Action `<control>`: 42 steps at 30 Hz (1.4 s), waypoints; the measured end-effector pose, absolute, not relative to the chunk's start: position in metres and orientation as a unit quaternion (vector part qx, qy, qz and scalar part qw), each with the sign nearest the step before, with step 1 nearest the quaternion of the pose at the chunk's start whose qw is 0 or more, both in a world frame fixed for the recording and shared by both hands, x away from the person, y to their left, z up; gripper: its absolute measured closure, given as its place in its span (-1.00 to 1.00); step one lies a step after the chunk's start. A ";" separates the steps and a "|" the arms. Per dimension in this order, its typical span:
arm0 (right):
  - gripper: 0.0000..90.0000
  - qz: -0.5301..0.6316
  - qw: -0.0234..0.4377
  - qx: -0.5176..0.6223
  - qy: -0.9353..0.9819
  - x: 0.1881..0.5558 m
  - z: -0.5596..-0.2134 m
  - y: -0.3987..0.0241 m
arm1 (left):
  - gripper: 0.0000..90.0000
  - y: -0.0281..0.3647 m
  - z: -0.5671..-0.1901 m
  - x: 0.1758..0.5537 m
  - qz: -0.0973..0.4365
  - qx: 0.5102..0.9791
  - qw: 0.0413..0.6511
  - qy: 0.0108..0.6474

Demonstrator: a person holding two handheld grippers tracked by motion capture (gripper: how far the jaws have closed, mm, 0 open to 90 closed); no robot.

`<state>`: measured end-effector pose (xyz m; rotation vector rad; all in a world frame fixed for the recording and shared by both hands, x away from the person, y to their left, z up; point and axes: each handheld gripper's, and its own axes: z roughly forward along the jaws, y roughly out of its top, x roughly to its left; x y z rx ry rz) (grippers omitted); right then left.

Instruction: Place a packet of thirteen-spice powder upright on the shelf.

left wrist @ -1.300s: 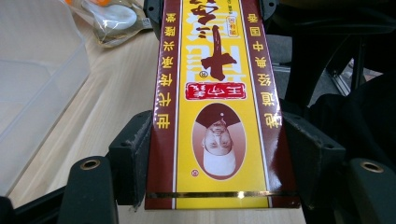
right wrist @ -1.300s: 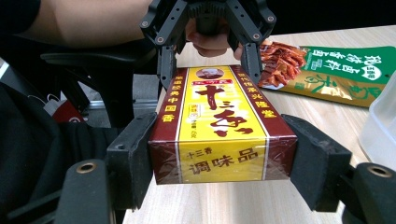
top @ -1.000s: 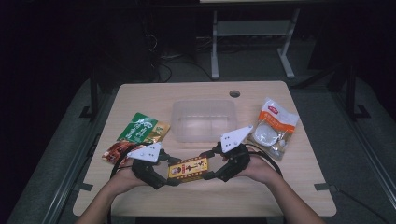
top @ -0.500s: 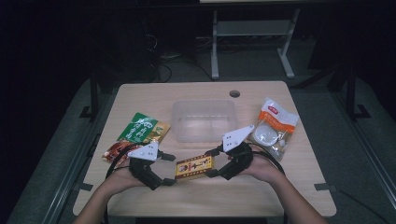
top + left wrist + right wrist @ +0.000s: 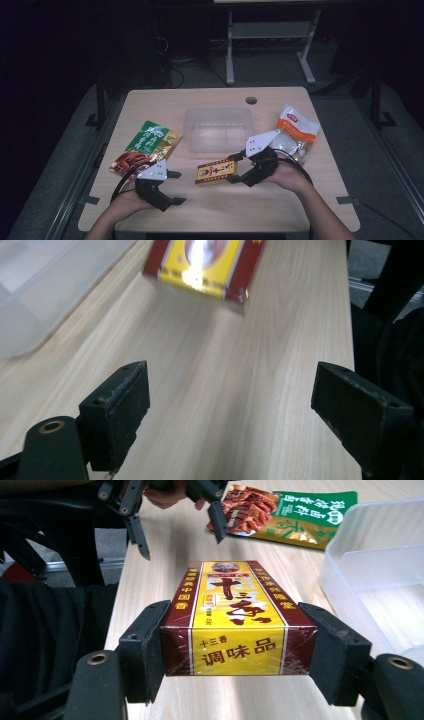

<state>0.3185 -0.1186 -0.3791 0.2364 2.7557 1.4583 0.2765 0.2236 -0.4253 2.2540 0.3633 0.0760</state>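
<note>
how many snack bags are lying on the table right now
2. The green and red snack bag lies left of the clear plastic tub. The white and orange bag lies right of the tub, behind the right gripper.

Box (image 5: 216, 172) lies before tub (image 5: 218, 128), between pouches (image 5: 148, 146).

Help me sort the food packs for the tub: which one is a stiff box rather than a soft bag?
The red-and-yellow seasoning box, clamped in the right gripper. The green pouch at left and the clear orange-topped bag at right are soft bags lying flat.
</note>
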 end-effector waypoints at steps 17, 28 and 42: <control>-0.28 0.474 0.037 0.094 0.875 0.347 -0.351 -0.118 | -0.71 0.230 -0.435 0.283 0.040 0.896 0.408 0.170; -0.28 0.466 0.053 0.097 0.878 0.366 -0.335 -0.113 | -0.75 0.227 -0.438 0.282 0.028 0.894 0.413 0.171; -0.28 0.438 0.077 0.100 0.890 0.402 -0.316 -0.102 | -0.75 0.228 -0.438 0.283 0.023 0.895 0.414 0.165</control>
